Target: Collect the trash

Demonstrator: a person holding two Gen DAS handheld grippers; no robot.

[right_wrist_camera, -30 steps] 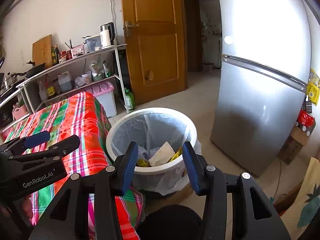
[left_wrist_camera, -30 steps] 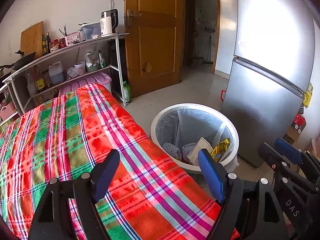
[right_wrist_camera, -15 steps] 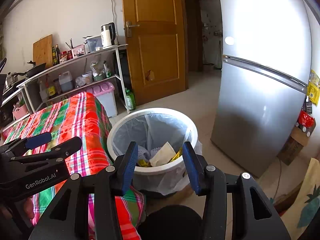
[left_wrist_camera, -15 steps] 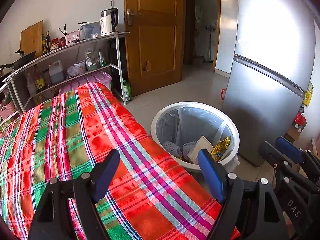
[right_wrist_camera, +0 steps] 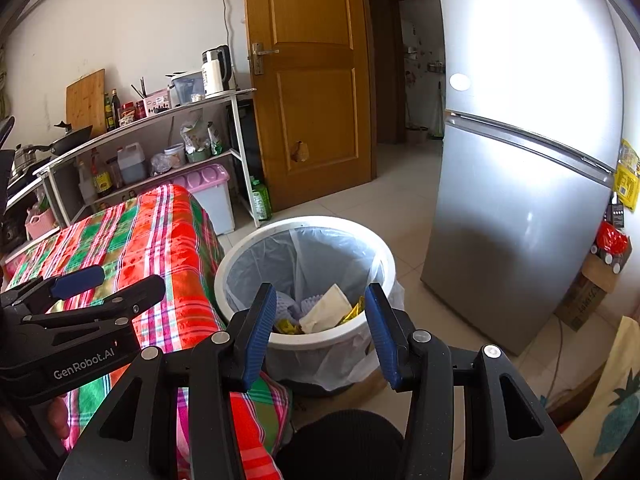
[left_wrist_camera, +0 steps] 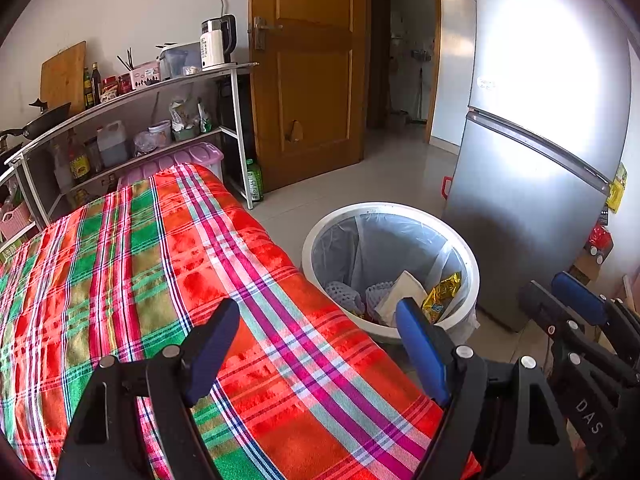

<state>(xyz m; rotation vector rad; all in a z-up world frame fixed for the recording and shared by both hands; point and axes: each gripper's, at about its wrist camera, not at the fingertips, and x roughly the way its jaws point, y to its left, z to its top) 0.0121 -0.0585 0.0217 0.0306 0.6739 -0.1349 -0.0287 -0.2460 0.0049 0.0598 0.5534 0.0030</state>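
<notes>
A white trash bin with a clear liner stands on the floor beside the table. Inside lie a white paper piece, a gold wrapper and white foam nets. My left gripper hovers open over the plaid tablecloth, with nothing between its fingers. My right gripper hangs open just in front of the bin, also holding nothing. Each gripper shows at the edge of the other's view, the right gripper and the left gripper.
A silver fridge stands right of the bin. A wooden door and a metal shelf with bottles and a kettle lie behind. A pink-lidded box sits by the table's far end. A cardboard box is beside the fridge.
</notes>
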